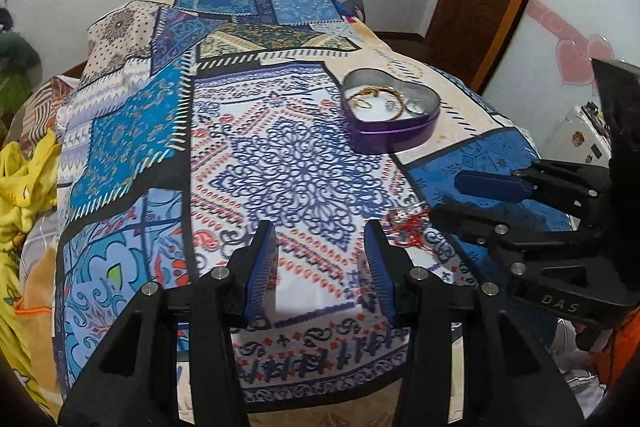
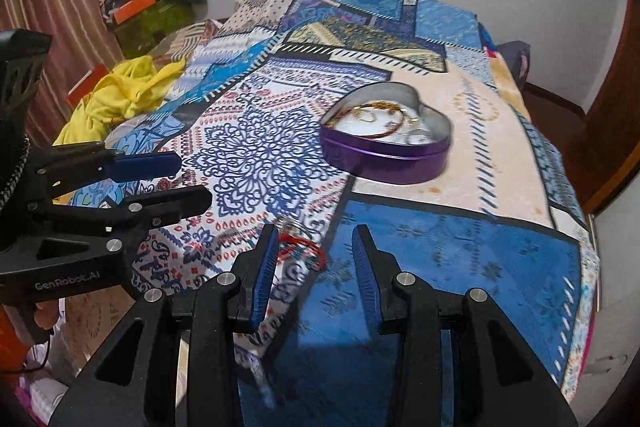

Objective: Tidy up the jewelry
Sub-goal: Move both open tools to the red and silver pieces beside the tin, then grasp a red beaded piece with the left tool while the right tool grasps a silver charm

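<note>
I note the left claw [image 1: 320,247] is matt black moulded plastic with bright metal pins at its joints; its fingers [image 1: 262,259] carry blue ribbed pads that look rubbery. The right claw [image 2: 316,255] shows the same build and finish. Ahead of both claws I see a heart-shaped tin [image 1: 394,111]: purple gloss-lacquered wall outside, bare silvery metal inside, smooth and reflective. In it lies gold-toned and silvery metal jewelry [image 1: 384,101]. Just beside my right claw's left finger lies a red thread bracelet [image 2: 300,247], fibrous, with a small shiny piece. Under everything, the bedspread [image 1: 288,163] is soft printed cloth, matt, slightly fuzzy.
</note>
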`<state>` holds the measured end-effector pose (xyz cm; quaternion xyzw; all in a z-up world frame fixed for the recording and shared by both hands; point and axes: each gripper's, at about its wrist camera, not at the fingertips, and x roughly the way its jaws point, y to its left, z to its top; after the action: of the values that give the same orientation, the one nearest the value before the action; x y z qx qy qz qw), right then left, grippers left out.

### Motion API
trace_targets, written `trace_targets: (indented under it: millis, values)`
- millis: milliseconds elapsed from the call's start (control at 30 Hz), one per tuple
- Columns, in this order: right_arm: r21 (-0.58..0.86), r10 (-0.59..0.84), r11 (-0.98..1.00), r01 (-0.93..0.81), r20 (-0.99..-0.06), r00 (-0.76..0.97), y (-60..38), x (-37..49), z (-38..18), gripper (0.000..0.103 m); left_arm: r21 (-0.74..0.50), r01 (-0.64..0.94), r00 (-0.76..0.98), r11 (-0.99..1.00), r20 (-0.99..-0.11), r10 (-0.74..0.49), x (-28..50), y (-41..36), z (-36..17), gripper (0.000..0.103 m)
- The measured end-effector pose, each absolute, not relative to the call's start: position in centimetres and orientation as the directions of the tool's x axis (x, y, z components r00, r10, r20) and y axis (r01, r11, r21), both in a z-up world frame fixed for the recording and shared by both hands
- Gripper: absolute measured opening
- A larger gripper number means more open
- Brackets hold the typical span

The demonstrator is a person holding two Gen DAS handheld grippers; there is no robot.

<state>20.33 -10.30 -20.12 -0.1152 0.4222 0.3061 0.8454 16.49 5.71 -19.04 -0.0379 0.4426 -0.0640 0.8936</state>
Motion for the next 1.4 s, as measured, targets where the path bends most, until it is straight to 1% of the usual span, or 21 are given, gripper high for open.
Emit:
trace_targets:
  millis: [200,300,367,400,467,700,867,1033,1100,1133,1167,1200,1233,1267,1300,1333,1400]
  values:
    - [0.056,0.405,0.778,-0.625,-0.806,0.432,-8.9,20.9,-21.2,0.034,-0.142,0.063,0.604,0.988,-0.782,-0.152,16.6,7.0,-19.4,0.045]
    - [0.078,0.405,0.782,-0.618,-0.817,0.410,-8.9,21.3,-21.9,0.034,-0.152,0.070,0.601,0.986,-0.782,-0.163,16.8,7.0,-19.7,0.045]
    - [0.085,0.413,0.784,-0.616,-0.812,0.414,-9.1,21.3,-21.8,0.026,-0.153,0.077,0.602,0.985,-0.780,-0.168,16.9,6.8,-19.8,0.045]
    - [0.093,0.419,0.782,-0.617,-0.811,0.409,-9.2,21.4,-21.7,0.026,-0.155,0.081,0.603,0.985,-0.779,-0.172,16.9,6.7,-19.8,0.045]
    - [0.104,0.430,0.782,-0.615,-0.804,0.411,-9.4,21.4,-21.5,0.009,-0.162,0.092,0.601,0.983,-0.778,-0.184,17.0,6.4,-19.8,0.045]
    - [0.115,0.449,0.799,-0.590,-0.766,0.460,-10.7,21.5,-20.0,0.008,-0.175,0.141,0.582,0.974,-0.781,-0.225,17.5,4.6,-19.9,0.045]
    - [0.096,0.440,0.815,-0.572,-0.744,0.503,-12.1,21.5,-19.1,0.008,-0.180,0.178,0.556,0.968,-0.793,-0.249,18.2,3.0,-20.3,0.045]
    - [0.104,0.420,0.833,-0.544,-0.757,0.500,-13.5,21.9,-19.0,0.009,-0.192,0.209,0.519,0.959,-0.809,-0.275,19.2,1.4,-20.9,0.045]
    - [0.113,0.415,0.837,-0.536,-0.770,0.485,-13.9,22.1,-19.1,0.013,-0.196,0.220,0.509,0.956,-0.813,-0.284,19.5,0.9,-21.2,0.045]
    - [0.121,0.416,0.838,-0.533,-0.773,0.479,-14.1,22.2,-19.2,0.020,-0.192,0.224,0.505,0.956,-0.816,-0.282,19.7,0.6,-21.3,0.045]
    - [0.125,0.418,0.838,-0.531,-0.773,0.477,-14.3,22.2,-19.1,0.027,-0.186,0.224,0.503,0.957,-0.819,-0.277,19.9,0.4,-21.5,0.044]
    - [0.128,0.419,0.840,-0.528,-0.771,0.480,-14.5,22.1,-19.1,0.030,-0.184,0.225,0.501,0.957,-0.821,-0.275,20.0,0.3,-21.7,0.036]
    - [0.129,0.420,0.840,-0.527,-0.768,0.483,-14.5,22.1,-19.1,0.036,-0.180,0.223,0.497,0.958,-0.824,-0.271,20.1,0.3,-21.9,0.032]
    - [0.131,0.423,0.840,-0.526,-0.765,0.485,-14.6,22.0,-19.0,0.038,-0.173,0.219,0.501,0.960,-0.824,-0.263,20.2,0.2,-22.0,0.024]
    - [0.134,0.427,0.839,-0.528,-0.762,0.486,-14.6,21.9,-18.9,0.038,-0.175,0.220,0.505,0.960,-0.821,-0.266,20.2,0.2,-22.0,0.014]
    - [0.136,0.430,0.837,-0.529,-0.761,0.486,-14.6,21.9,-18.9,0.038,-0.181,0.223,0.504,0.958,-0.820,-0.273,20.2,0.3,-22.0,0.009]
    - [0.135,0.433,0.835,-0.533,-0.759,0.486,-14.4,21.8,-18.8,0.038,-0.185,0.218,0.508,0.958,-0.817,-0.273,20.1,0.5,-22.0,0.006]
